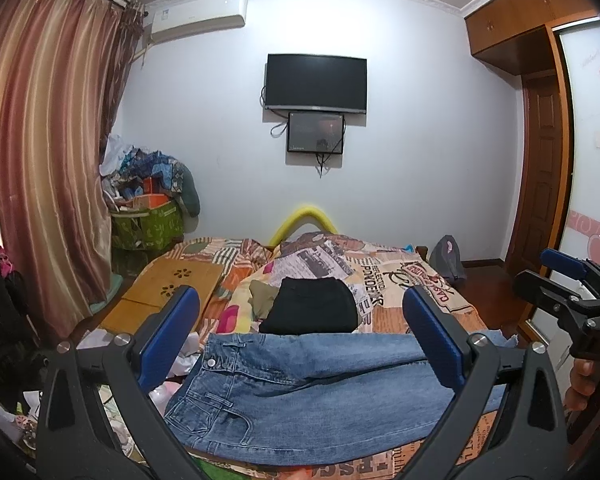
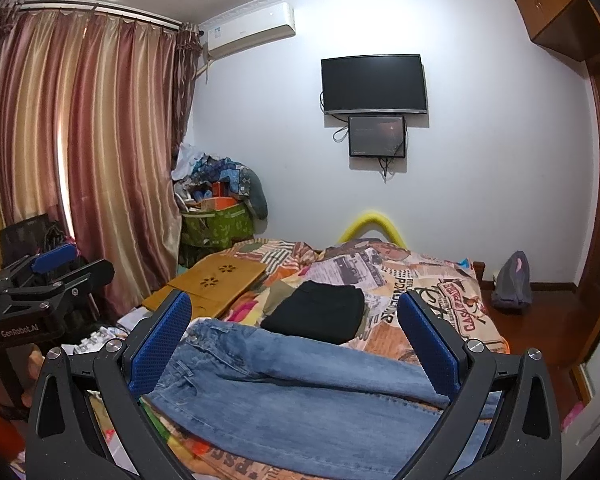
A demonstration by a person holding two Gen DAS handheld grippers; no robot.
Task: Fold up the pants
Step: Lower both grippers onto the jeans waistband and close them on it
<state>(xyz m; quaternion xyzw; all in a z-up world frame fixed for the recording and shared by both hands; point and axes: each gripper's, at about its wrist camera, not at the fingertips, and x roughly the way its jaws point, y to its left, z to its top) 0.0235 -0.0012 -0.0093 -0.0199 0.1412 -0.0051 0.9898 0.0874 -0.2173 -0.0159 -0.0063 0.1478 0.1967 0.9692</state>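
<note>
Blue jeans (image 1: 300, 392) lie flat across the near end of the bed, waistband to the left and legs running right; they also show in the right wrist view (image 2: 300, 396). My left gripper (image 1: 300, 332) is open and empty, held above the jeans. My right gripper (image 2: 296, 336) is open and empty, also above the jeans. The right gripper shows at the right edge of the left wrist view (image 1: 568, 292). The left gripper shows at the left edge of the right wrist view (image 2: 48, 276).
A folded black garment (image 1: 312, 306) lies on an olive one beyond the jeans on the patterned bedspread (image 1: 404, 276). A wooden lap desk (image 1: 168, 292) sits at the bed's left. A green bin of clutter (image 1: 148, 220), curtains and wall screens stand behind.
</note>
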